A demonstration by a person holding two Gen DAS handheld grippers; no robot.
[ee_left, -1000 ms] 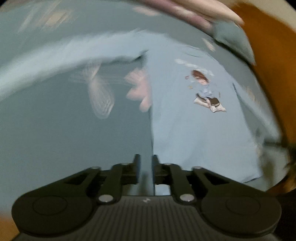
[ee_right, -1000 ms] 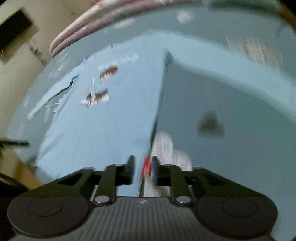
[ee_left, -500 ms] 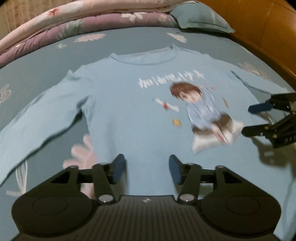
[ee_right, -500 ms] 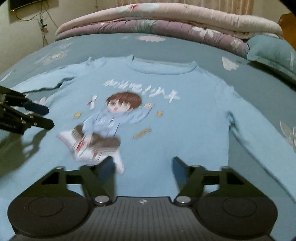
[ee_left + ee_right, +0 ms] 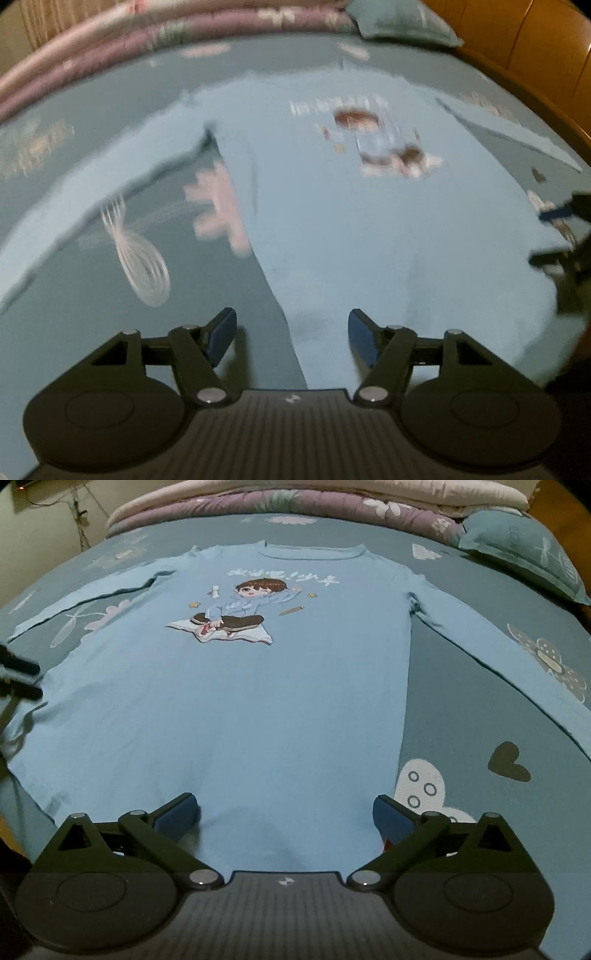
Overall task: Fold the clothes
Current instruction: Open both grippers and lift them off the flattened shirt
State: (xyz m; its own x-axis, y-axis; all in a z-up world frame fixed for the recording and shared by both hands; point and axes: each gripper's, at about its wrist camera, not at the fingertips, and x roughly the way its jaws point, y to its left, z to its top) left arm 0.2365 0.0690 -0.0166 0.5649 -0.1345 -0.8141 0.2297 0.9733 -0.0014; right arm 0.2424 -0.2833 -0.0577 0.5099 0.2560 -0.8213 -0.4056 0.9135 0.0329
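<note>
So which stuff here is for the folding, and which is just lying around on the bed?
For the folding:
light blue cartoon shirt, spread flat
left gripper, open
right gripper, open

Just lying about:
rolled quilts
teal pillow
flowered bedsheet under the shirt

Light blue long-sleeved shirt point(image 5: 236, 709) spread flat, front up, on teal floral bed sheet point(image 5: 461, 709). Round neckline at far end, hem at near end. Chest print: cartoon child seated on open book, pale lettering above. Both sleeves stretched outward and angled toward near side. Fabric mostly smooth, slight ripples near hem.
</note>
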